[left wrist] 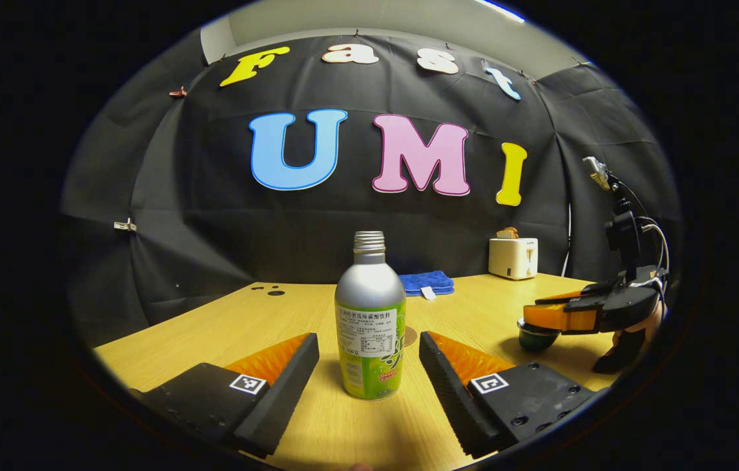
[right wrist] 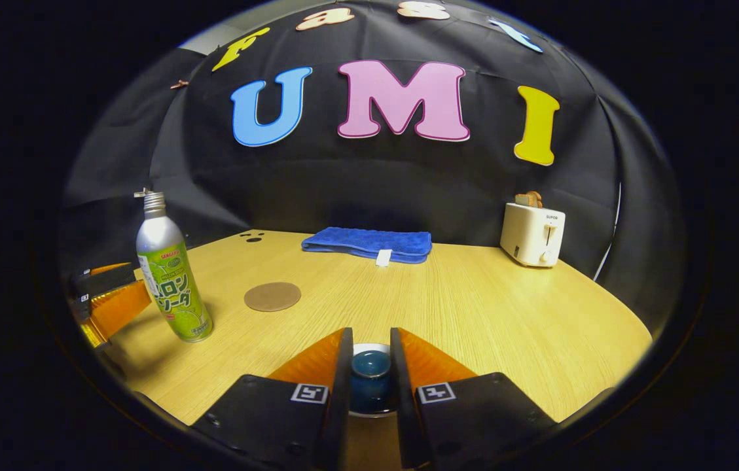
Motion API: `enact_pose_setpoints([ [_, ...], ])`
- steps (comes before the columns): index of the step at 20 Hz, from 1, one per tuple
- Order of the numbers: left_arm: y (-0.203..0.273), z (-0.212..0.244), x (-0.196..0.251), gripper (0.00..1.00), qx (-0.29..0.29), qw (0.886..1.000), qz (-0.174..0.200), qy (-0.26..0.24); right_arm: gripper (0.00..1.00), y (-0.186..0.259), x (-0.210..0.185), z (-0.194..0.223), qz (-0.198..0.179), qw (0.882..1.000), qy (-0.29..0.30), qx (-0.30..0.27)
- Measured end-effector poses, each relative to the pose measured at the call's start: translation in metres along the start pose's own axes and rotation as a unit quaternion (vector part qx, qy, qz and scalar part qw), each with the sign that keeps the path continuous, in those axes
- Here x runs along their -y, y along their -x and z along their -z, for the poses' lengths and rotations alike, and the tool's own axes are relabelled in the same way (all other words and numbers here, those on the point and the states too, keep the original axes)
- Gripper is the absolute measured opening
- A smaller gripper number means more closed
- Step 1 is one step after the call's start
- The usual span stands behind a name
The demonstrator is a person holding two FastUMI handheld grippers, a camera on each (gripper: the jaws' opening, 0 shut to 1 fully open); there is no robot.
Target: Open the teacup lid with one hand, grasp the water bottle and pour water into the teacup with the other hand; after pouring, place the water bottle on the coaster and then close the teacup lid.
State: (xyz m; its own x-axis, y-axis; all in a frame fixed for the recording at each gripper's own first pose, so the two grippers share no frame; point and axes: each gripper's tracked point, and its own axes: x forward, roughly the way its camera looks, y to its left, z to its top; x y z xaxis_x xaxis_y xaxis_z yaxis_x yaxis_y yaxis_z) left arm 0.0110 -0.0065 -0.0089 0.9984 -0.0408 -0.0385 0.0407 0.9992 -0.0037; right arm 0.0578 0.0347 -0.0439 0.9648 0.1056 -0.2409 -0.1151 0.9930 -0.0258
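Here my right gripper (right wrist: 370,366) pinches the knob of the teacup lid (right wrist: 370,367), both fingers against it, so I can lift it straight off the teacup (left wrist: 535,335). My left gripper (left wrist: 369,373) stands released, fingers spread either side of the water bottle (left wrist: 370,317) without touching, lined up to close on its body. The bottle stands upright on the table (right wrist: 474,307), uncapped; the coaster (right wrist: 272,296) lies just beyond it, ready for afterwards.
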Motion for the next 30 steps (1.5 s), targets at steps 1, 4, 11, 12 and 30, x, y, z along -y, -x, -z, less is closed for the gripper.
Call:
enact_pose_setpoints([
  [1,0.000,-0.001,0.000,0.98,0.000,1.000,0.000,0.000,0.34,0.000,-0.001,0.001,-0.003,1.000,-0.002,0.000],
  [4,0.000,0.000,0.000,0.98,0.000,1.000,0.000,0.000,0.30,0.002,0.000,-0.001,-0.003,1.000,-0.005,0.005],
  [11,-0.001,-0.001,0.001,0.98,0.000,1.000,0.002,0.000,0.27,0.020,0.005,-0.030,0.001,0.994,-0.022,0.110],
  [12,-0.005,-0.001,0.000,0.98,0.000,1.000,0.000,0.000,0.28,0.023,0.008,-0.033,0.006,0.993,-0.021,0.119],
  [30,-0.087,0.000,-0.010,0.98,0.000,1.000,-0.015,0.001,0.27,0.024,0.110,-0.030,0.108,0.987,-0.024,0.119],
])
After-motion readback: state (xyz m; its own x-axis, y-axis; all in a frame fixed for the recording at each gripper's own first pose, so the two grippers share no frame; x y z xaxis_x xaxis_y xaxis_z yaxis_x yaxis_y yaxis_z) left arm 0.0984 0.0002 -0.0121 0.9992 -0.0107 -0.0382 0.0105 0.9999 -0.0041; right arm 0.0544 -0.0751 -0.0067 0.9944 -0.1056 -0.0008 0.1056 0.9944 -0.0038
